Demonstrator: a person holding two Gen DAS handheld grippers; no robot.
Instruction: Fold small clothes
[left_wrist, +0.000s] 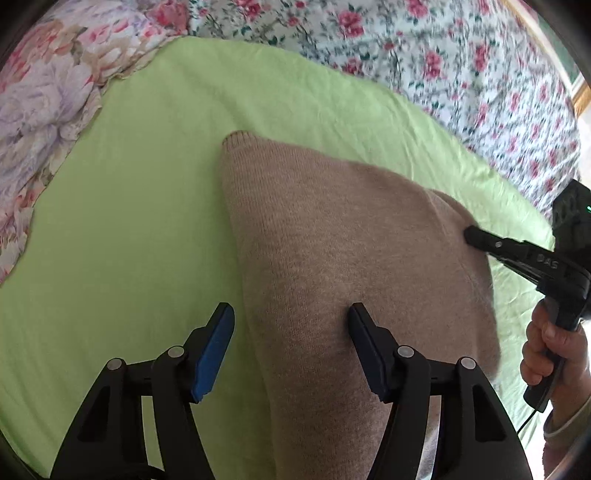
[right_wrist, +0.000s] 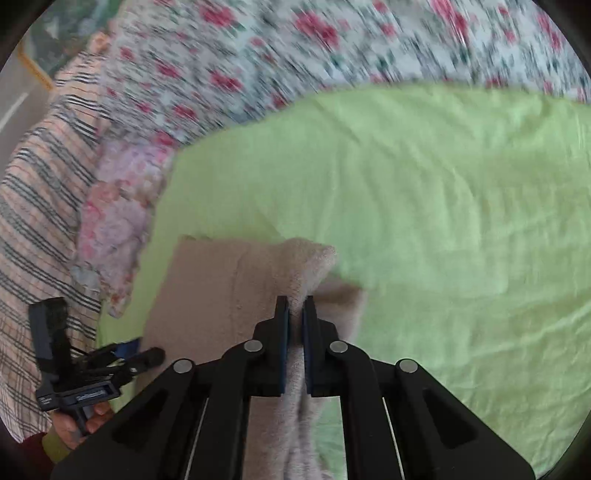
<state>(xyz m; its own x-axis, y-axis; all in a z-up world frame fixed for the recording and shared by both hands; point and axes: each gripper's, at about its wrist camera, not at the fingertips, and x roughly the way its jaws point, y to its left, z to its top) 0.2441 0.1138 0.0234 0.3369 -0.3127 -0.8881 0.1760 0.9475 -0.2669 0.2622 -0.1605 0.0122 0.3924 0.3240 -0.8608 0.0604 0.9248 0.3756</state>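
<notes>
Left wrist view, from left to right: showing first a pale floral quilt (left_wrist: 48, 110) bunched along the left edge, then a light green sheet (left_wrist: 129, 203) spreading flat over the bed. Looking down between the two fingers of the left gripper (left_wrist: 291, 354), standing wide apart with blue pads, gripping nothing. Left finger hanging over the bare green sheet, right finger hanging over the beige knitted garment (left_wrist: 332, 258). Lying on the green sheet, this garment, with one ribbed corner pointing away from the camera and its body running down under the gripper. Further right, reaching in from the side, the right gripper (left_wrist: 471, 234), its tip pressing at the right edge of the beige knit, where a fold is rising. Holding its handle at the far right, the right hand (left_wrist: 546, 350). Behind all, stretching a white cover with red flowers (left_wrist: 461, 66).

Right wrist view, again left to right: showing a striped checked cloth (right_wrist: 40, 221) at the far left, and below it the left gripper (right_wrist: 144, 354), fingers parted, held by the left hand (right_wrist: 74, 424), just beside the left edge of the beige knitted garment (right_wrist: 207, 295). In the middle, closing tightly on a raised ridge of this garment, the right gripper (right_wrist: 295, 306), the fabric passing between the two pads. To the right, only the light green sheet (right_wrist: 443, 221). Top of this view blurring strongly.
</notes>
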